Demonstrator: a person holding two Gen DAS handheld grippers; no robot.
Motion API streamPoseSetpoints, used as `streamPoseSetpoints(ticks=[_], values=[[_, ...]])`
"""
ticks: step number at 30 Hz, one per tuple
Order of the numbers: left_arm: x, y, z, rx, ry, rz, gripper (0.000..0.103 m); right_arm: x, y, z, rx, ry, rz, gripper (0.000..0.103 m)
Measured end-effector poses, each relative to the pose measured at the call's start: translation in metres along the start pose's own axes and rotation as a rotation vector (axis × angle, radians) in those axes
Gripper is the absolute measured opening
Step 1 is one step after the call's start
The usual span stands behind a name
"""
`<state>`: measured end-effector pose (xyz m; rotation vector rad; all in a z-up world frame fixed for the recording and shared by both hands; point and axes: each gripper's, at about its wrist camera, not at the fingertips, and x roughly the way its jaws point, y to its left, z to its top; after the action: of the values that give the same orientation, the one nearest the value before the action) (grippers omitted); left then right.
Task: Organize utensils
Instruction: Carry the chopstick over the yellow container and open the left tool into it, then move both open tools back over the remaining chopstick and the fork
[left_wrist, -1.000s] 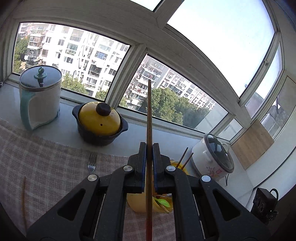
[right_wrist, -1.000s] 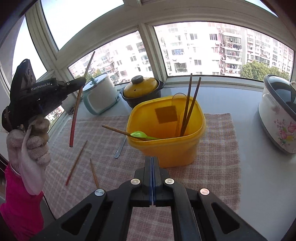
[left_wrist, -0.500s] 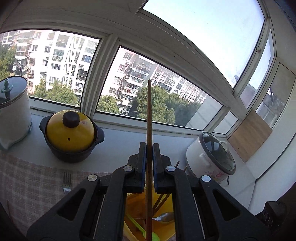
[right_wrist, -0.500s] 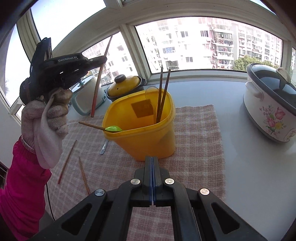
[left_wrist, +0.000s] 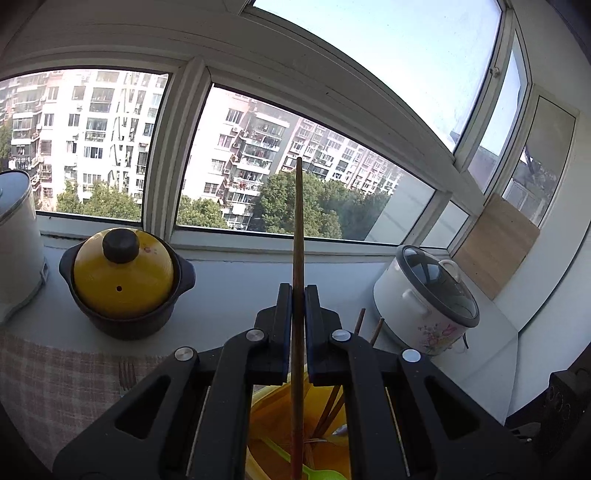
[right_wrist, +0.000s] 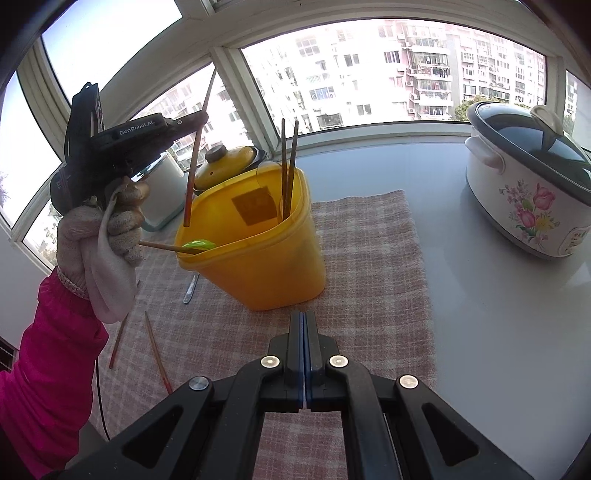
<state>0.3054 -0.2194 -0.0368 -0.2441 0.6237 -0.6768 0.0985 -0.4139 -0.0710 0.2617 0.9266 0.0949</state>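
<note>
Since a second ago the left gripper (left_wrist: 298, 302) has swung over toward the yellow bin (left_wrist: 273, 413), so the fork (left_wrist: 127, 373) has slid to the lower left of its view and the white canister (left_wrist: 16, 243) is half cut off at the left edge.

Left wrist view: its jaws are clamped on one brown chopstick (left_wrist: 297, 229), which stands nearly upright and runs down between them into the open mouth of the bin. Two more chopsticks (left_wrist: 360, 321) lean inside at the bin's far right side, and part of a green spoon (left_wrist: 317, 474) lies at the bottom. One yellow-lidded dark pot (left_wrist: 123, 280) stands at the back of the counter to the left, and one flowered rice cooker (left_wrist: 428, 306) to the right, under the window. One wooden board (left_wrist: 495, 251) leans in the right corner.

Right wrist view: the right gripper (right_wrist: 303, 354) has its jaws pressed together with nothing between them, low over the checked cloth (right_wrist: 369, 258), just in front of the bin (right_wrist: 266, 269). A gloved hand (right_wrist: 99, 229) in a pink sleeve (right_wrist: 48, 362) holds the left gripper (right_wrist: 197, 120) above the bin's left rim; the lower tip of the held chopstick (right_wrist: 192, 177) hangs just at that rim. Two chopsticks (right_wrist: 288, 166) stand in the bin's far corner, and the green spoon (right_wrist: 199, 244) with its wooden handle rests across the left rim. Two loose chopsticks (right_wrist: 157, 350) lie on the cloth near its left edge, and a metal handle (right_wrist: 190, 290) shows beside the bin's base. The rice cooker (right_wrist: 528, 192) stands on the bare counter (right_wrist: 480, 314), well to the right.
</note>
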Motion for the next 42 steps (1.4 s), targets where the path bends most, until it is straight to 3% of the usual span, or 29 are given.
streamPoseSetpoints(ticks=[8, 10, 11, 15, 17, 19, 22, 28, 31, 35, 42], values=[[-0.003, 0.003, -0.005, -0.014, 0.029, -0.005, 0.005, 0.001, 0.008, 0.002, -0.008, -0.004, 0.003, 0.0], [-0.009, 0.002, -0.005, -0.006, 0.029, -0.004, 0.015, 0.001, 0.01, 0.001, -0.007, -0.001, 0.007, 0.0], [-0.011, 0.003, -0.005, -0.006, 0.031, -0.005, 0.026, 0.002, 0.011, 0.001, -0.009, 0.0, 0.008, 0.001], [-0.029, 0.006, -0.006, -0.017, 0.03, -0.009, 0.029, 0.002, 0.016, 0.001, -0.01, -0.001, 0.012, 0.004], [-0.039, 0.009, -0.007, -0.022, 0.033, 0.0, 0.029, 0.004, 0.022, 0.0, -0.019, 0.002, 0.021, 0.023], [-0.051, 0.014, -0.01, -0.02, 0.037, 0.013, 0.029, 0.003, 0.03, -0.001, -0.032, -0.007, 0.014, 0.032], [-0.071, 0.026, -0.016, -0.022, 0.044, 0.05, 0.029, 0.007, 0.043, -0.003, -0.05, 0.004, 0.022, 0.037], [-0.114, 0.059, -0.037, -0.03, 0.076, 0.142, 0.029, 0.013, 0.07, -0.009, -0.072, -0.006, 0.044, 0.061], [-0.139, 0.081, -0.054, -0.055, 0.079, 0.195, 0.038, 0.017, 0.087, -0.011, -0.095, -0.014, 0.047, 0.067], [-0.169, 0.106, -0.076, -0.088, 0.104, 0.246, 0.038, 0.026, 0.113, -0.012, -0.126, -0.027, 0.059, 0.078], [-0.208, 0.151, -0.113, -0.156, 0.159, 0.311, 0.038, 0.048, 0.154, -0.01, -0.154, -0.044, 0.065, 0.085]])
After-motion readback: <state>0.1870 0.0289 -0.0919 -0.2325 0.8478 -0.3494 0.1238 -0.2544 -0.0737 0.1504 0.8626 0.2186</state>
